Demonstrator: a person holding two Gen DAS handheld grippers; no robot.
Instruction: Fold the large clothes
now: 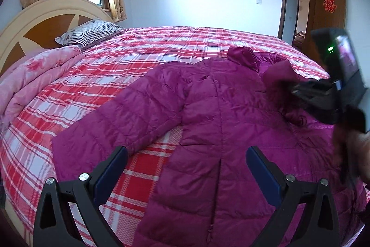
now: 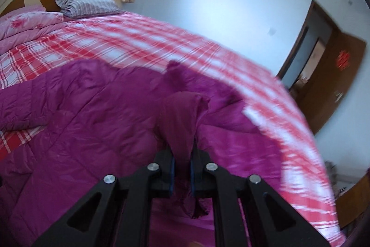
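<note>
A purple quilted jacket (image 1: pixel 219 108) lies spread, front up, on the red plaid bed (image 1: pixel 138 50). One of its sleeves (image 1: pixel 120 122) stretches out to the left. My left gripper (image 1: pixel 187 161) hangs open just above the jacket's lower hem, with nothing between its fingers. My right gripper (image 1: pixel 298 90) comes in from the right, over the jacket's chest. It is shut on the cuff of the other sleeve (image 1: pixel 279 75). In the right wrist view this gripper (image 2: pixel 181 159) pinches the bunched purple sleeve (image 2: pixel 182 112), lifted above the jacket's body (image 2: pixel 92 119). That view is motion-blurred.
A striped pillow (image 1: pixel 92 32) and a folded pink quilt (image 1: pixel 34 85) lie by the headboard (image 1: pixel 46 22) at the left. The plaid sheet runs bare beyond the jacket's collar. An open wooden door (image 1: pixel 328 8) is at the far right.
</note>
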